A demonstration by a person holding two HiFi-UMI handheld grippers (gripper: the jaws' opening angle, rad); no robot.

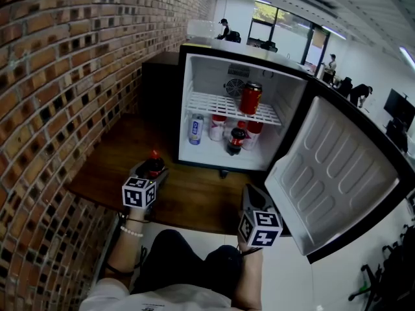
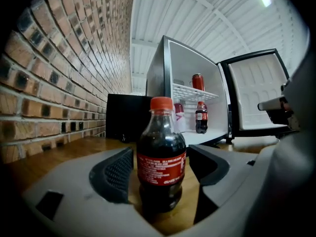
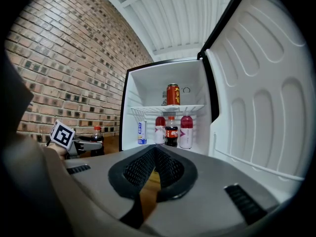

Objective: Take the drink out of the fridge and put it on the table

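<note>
A small cola bottle (image 1: 154, 165) (image 2: 161, 157) with a red cap and red label stands upright on the wooden table (image 1: 194, 199), left of the fridge. My left gripper (image 1: 155, 169) (image 2: 161, 169) is open around it; a thin gap shows between each pad and the bottle. The right gripper view also catches that bottle (image 3: 97, 139) at its left. My right gripper (image 1: 250, 192) (image 3: 155, 149) is shut and empty, held low in front of the open mini fridge (image 1: 194, 76).
Inside the fridge are a red can (image 1: 250, 98) on the wire shelf and, below, a second cola bottle (image 1: 236, 141), a blue-white can (image 1: 196, 129) and red-capped drinks (image 1: 254, 132). The fridge door (image 1: 337, 173) swings wide at right. A brick wall (image 1: 65, 76) borders the left.
</note>
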